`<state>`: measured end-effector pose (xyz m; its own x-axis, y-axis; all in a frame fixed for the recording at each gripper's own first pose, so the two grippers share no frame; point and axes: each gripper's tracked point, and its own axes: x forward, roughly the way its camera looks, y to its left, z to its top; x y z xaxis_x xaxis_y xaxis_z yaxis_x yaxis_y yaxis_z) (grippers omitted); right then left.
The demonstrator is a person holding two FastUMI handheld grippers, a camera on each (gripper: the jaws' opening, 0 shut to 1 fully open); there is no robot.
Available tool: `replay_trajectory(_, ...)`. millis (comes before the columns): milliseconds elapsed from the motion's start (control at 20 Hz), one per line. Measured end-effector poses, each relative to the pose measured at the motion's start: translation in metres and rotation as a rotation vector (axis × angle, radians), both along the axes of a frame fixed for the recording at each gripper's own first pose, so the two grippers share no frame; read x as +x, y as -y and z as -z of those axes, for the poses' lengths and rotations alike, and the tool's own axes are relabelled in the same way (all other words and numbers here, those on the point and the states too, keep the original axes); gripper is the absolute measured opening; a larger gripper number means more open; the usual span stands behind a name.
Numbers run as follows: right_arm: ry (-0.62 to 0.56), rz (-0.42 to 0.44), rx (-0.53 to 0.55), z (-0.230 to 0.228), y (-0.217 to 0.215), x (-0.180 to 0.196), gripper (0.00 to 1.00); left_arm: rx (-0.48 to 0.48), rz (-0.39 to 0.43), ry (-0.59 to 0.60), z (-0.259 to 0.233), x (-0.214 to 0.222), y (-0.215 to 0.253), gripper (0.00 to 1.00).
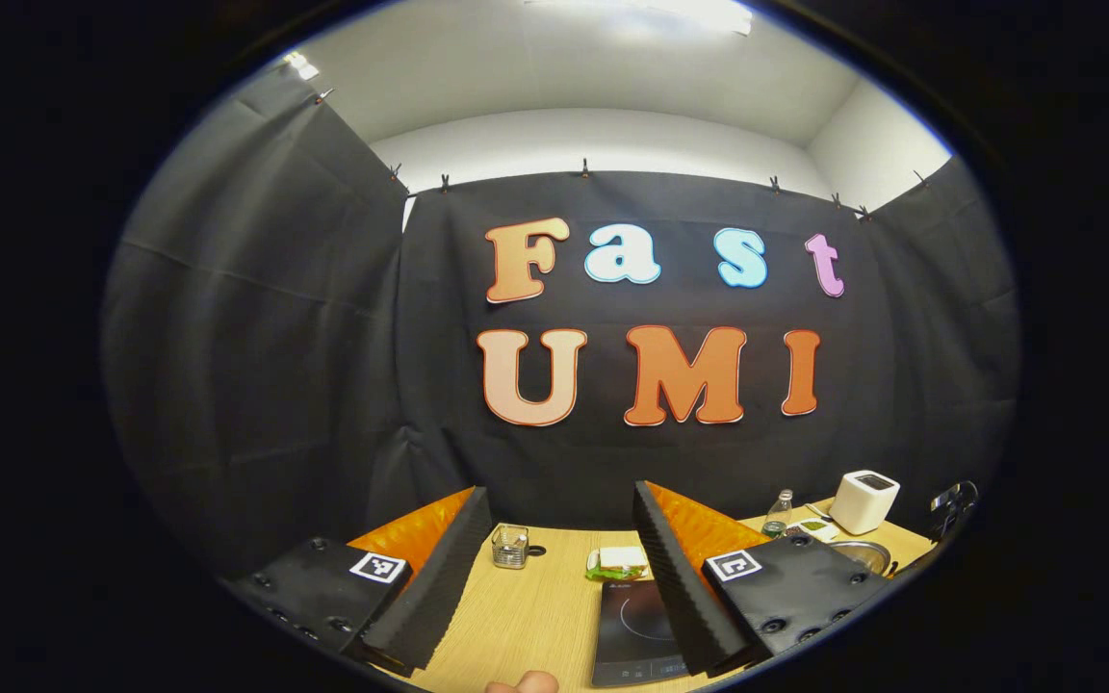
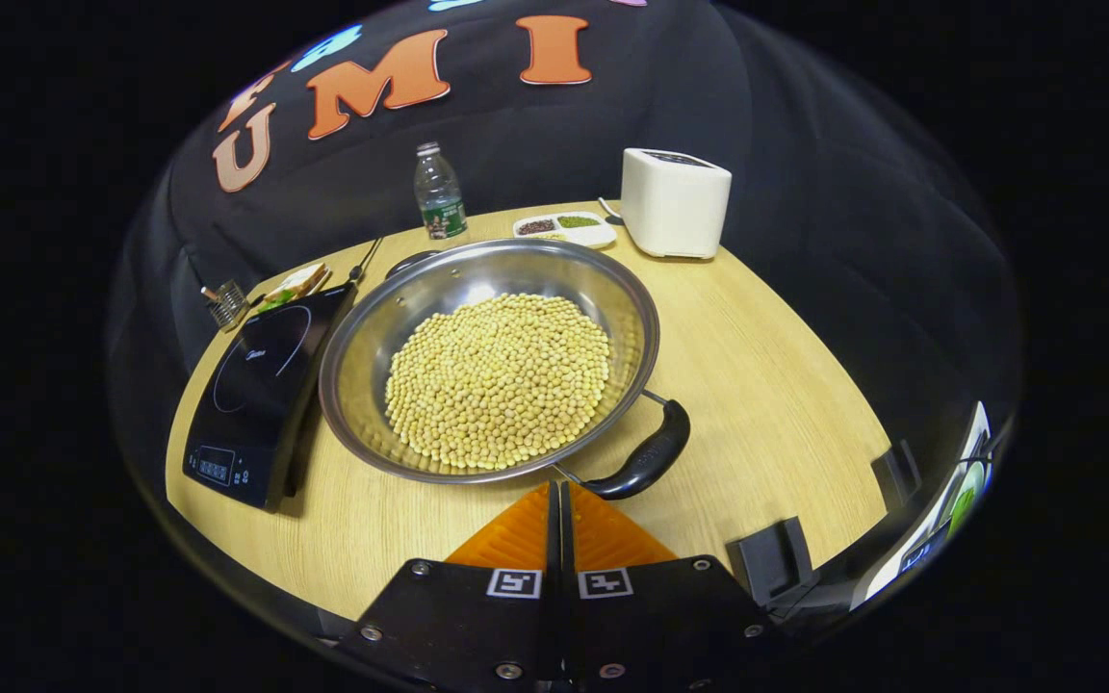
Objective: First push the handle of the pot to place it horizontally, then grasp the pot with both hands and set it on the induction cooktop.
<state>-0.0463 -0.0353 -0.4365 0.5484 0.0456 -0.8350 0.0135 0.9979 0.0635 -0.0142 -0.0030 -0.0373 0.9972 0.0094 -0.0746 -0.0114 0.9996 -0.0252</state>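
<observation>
A: Table, left to right?
B: Cooktop, then the pot of soybeans just beside it. Behind: sandwich, bottle, divided dish, white box.

A: Pot's handle?
B: The near handle sits at the rim's lower right, running diagonally. A second handle shows behind the far rim.

A: Grippers?
B: Left gripper spread wide above the table, holding nothing. Right gripper closed, fingers together, grasping nothing, just before the pot's near rim.

A: Legible writing?
B: Cooktop logo too small to read.
</observation>
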Motion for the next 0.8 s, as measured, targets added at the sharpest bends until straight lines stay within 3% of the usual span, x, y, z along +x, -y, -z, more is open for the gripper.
replay_trajectory(800,-0.025,0.083,-0.043,0.022,0.06,0.051,0.0,0.005,-0.025,-0.002,-0.002,0.006,-0.002,0.98)
